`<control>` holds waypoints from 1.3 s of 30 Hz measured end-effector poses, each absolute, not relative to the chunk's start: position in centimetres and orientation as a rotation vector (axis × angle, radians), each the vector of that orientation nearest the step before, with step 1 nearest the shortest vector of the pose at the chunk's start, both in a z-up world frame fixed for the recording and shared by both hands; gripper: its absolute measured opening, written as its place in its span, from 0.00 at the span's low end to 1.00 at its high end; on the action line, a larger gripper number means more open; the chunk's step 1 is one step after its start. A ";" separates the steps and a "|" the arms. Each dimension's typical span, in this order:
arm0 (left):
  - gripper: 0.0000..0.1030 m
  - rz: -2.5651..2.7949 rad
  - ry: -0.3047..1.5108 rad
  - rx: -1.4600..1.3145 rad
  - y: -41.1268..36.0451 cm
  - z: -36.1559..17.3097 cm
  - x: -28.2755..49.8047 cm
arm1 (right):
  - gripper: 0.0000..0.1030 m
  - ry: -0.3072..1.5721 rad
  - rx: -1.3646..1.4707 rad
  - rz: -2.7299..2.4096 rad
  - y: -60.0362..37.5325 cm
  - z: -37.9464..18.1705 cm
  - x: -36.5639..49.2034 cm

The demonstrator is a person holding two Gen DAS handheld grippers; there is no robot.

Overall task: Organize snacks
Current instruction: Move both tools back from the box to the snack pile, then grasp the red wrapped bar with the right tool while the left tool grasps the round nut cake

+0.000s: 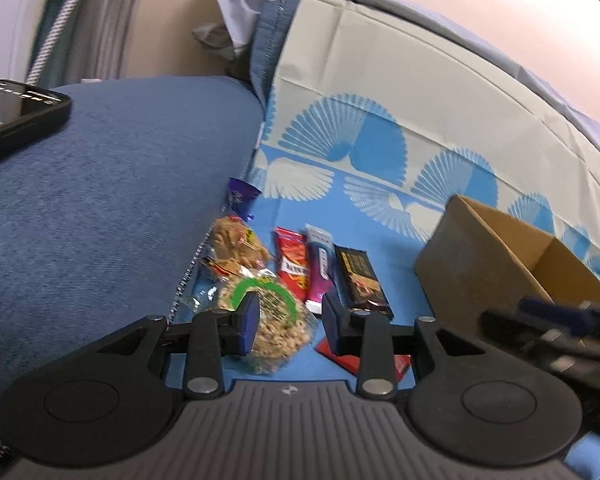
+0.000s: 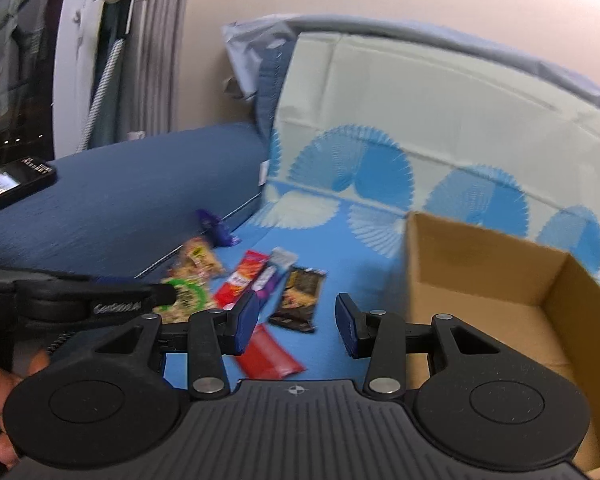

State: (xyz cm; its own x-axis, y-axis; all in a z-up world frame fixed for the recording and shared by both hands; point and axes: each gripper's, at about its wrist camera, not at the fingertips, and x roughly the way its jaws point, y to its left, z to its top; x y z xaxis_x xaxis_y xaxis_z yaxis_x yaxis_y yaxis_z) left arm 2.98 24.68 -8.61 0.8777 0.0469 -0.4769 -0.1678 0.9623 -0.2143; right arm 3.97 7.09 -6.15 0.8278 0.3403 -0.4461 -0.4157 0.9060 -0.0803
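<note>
Several snack packs lie on a blue patterned mat [image 1: 380,216]: a clear bag with a green ring [image 1: 276,320], a peanut bag [image 1: 236,244], a red-orange packet [image 1: 294,264], a pink-white bar [image 1: 320,272], a dark chocolate bar [image 1: 360,276], a purple wrapper [image 1: 240,196] and a red packet [image 2: 268,356]. An open cardboard box [image 2: 480,280] stands to the right. My left gripper [image 1: 290,320] is open and empty above the green-ring bag. My right gripper [image 2: 296,322] is open and empty above the red packet, beside the box.
A blue cushion [image 1: 120,184] rises left of the mat, with a black phone [image 1: 16,112] on it. Pillows [image 1: 240,28] and a wall are at the back. The right gripper's body [image 1: 560,332] shows at the right of the left wrist view.
</note>
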 end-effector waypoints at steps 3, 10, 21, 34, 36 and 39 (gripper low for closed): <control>0.41 0.133 0.472 -0.262 24.9 -8.5 2.9 | 0.43 0.506 -0.186 0.413 8.7 -7.0 5.0; 0.61 0.127 0.469 -0.265 24.9 -8.5 3.1 | 0.72 0.627 -0.186 0.365 11.5 -10.7 10.0; 0.85 0.211 0.529 -0.276 23.4 -10.2 5.6 | 0.87 0.785 -0.183 0.427 11.9 -15.6 13.8; 0.92 0.376 0.625 -0.274 22.8 -13.4 8.8 | 0.60 0.767 -0.137 0.479 10.4 -15.4 12.9; 0.92 0.387 0.630 -0.281 23.0 -13.7 9.3 | 0.58 0.761 -0.136 0.472 10.3 -15.1 12.7; 0.96 0.401 0.643 -0.272 22.9 -14.0 10.1 | 0.56 0.754 -0.153 0.444 10.1 -14.6 12.4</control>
